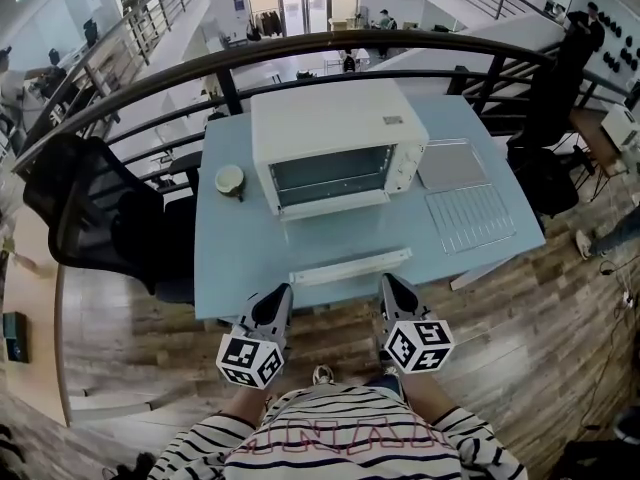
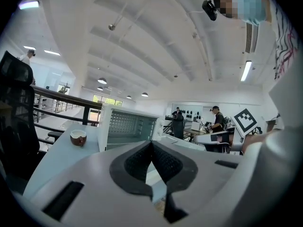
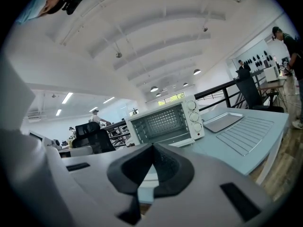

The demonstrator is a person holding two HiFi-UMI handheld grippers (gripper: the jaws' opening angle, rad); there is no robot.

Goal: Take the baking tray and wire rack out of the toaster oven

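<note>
The white toaster oven (image 1: 335, 143) stands at the middle of the light blue table (image 1: 240, 258), its front open and its inside bare of tray and rack. The grey baking tray (image 1: 452, 164) lies flat on the table just right of the oven. The wire rack (image 1: 470, 218) lies in front of the tray. Both show in the right gripper view: tray (image 3: 222, 122), rack (image 3: 248, 134). My left gripper (image 1: 278, 296) and right gripper (image 1: 392, 286) hover side by side at the table's near edge, apart from the oven. Both are shut with nothing between the jaws (image 2: 152, 148) (image 3: 152, 150).
A long white strip (image 1: 350, 266) lies on the table between the oven and my grippers. A small brown cup (image 1: 230, 179) sits left of the oven. A black office chair (image 1: 100, 218) stands at the table's left. A dark railing (image 1: 330, 53) runs behind the table.
</note>
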